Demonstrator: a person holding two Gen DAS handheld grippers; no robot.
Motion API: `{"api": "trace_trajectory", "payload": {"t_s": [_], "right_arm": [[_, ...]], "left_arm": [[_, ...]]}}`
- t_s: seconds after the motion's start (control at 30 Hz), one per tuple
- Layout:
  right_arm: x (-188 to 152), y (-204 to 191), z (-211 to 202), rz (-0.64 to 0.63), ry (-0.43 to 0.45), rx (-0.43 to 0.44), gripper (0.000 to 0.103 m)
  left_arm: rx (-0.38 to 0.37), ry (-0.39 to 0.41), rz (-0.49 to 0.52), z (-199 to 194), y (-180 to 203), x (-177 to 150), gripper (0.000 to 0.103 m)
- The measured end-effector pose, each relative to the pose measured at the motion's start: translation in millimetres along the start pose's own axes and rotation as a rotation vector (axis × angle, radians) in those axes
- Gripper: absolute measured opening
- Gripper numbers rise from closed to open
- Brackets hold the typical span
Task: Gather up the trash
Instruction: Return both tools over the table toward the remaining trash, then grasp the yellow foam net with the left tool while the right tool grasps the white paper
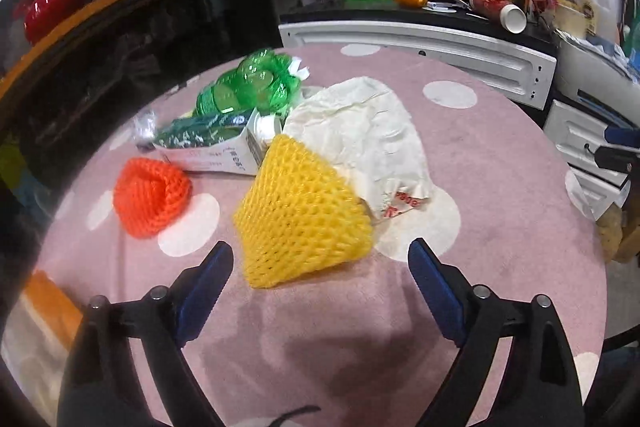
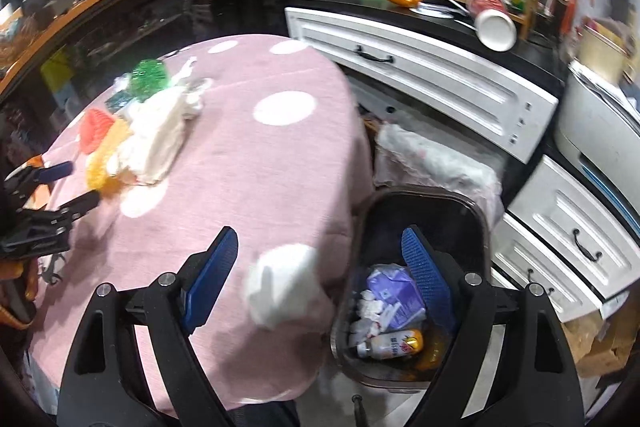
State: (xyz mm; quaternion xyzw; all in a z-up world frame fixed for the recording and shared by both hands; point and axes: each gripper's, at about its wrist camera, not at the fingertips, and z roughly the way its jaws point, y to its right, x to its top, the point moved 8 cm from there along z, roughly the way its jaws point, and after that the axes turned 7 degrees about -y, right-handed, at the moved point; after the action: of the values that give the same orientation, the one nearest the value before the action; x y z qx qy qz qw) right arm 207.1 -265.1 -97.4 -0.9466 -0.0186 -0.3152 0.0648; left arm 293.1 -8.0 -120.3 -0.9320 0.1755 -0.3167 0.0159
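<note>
While the left gripper (image 1: pixel 320 259) gapes empty before the yellow foam net (image 1: pixel 304 215) (on the pink worktop (image 1: pixel 500 187)), the right gripper's (image 2: pixel 320 247) fingers hang apart above the trash bin (image 2: pixel 476 211)

Right hand-held gripper (image 2: pixel 320 247) gapes empty above table edge (image 2: pixel 340 187) and bin (image 2: pixel 420 199)

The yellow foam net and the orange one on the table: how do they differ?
The yellow net is larger and lies flattened like a wedge; the orange net is smaller and bunched into a cup. The yellow net lies just ahead of the open left gripper; the orange one is off to its left. Both are mesh foam sleeves.
</note>
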Motion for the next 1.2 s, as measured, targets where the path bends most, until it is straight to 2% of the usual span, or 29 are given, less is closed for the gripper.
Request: {"api": "trace_trajectory", "payload": {"t_s": [0.1, 0.2, 0.33, 0.43, 0.63, 0.8, 0.93, 1.07, 1.13, 1.2], "right_arm": [[5.4, -19.2, 0.9, -0.022, -0.004, 0.028, 0.083], [10.8, -37.8, 3.9, -0.044, -0.005, 0.047, 0.083], [17.0, -63.9, 10.0, -0.071, -0.011, 0.080, 0.083], [21.6, -81.4, 17.1, -0.091, -0.024, 0.111, 0.083], [35.9, -116.7, 28.5, -0.117, -0.034, 0.171, 0.083], [52.1, -145.5, 41.3, -0.133, -0.029, 0.224, 0.083], [65.7, -162.2, 62.3, -0.113, -0.075, 0.269, 0.083], [81.1, -172.0, 84.6, -0.093, -0.104, 0.255, 0.083], [86.2, -174.4, 94.9, -0.076, -0.119, 0.257, 0.081], [89.6, -176.6, 103.2, -0.073, -0.131, 0.248, 0.075]], "left_arm": [[-0.025, -0.016, -0.015, 10.3, -6.8, 2.4, 0.078], [-0.032, -0.018, -0.016, 14.7, -7.0, 1.6, 0.059], [-0.087, -0.011, -0.046, 12.6, -8.1, -1.7, 0.030], [-0.087, 0.011, -0.080, 3.9, -16.1, -4.6, 0.021], [-0.087, 0.092, -0.183, -32.3, -43.0, -10.3, 0.020], [-0.037, 0.178, -0.257, -68.0, -64.9, -21.0, 0.020], [-0.017, 0.206, -0.287, -84.1, -72.4, -34.1, 0.020], [0.014, 0.215, -0.295, -89.5, -73.6, -44.1, 0.020], [0.007, 0.215, -0.300, -89.3, -73.4, -47.6, 0.020], [0.014, 0.212, -0.303, -87.9, -73.6, -50.5, 0.020]]}}
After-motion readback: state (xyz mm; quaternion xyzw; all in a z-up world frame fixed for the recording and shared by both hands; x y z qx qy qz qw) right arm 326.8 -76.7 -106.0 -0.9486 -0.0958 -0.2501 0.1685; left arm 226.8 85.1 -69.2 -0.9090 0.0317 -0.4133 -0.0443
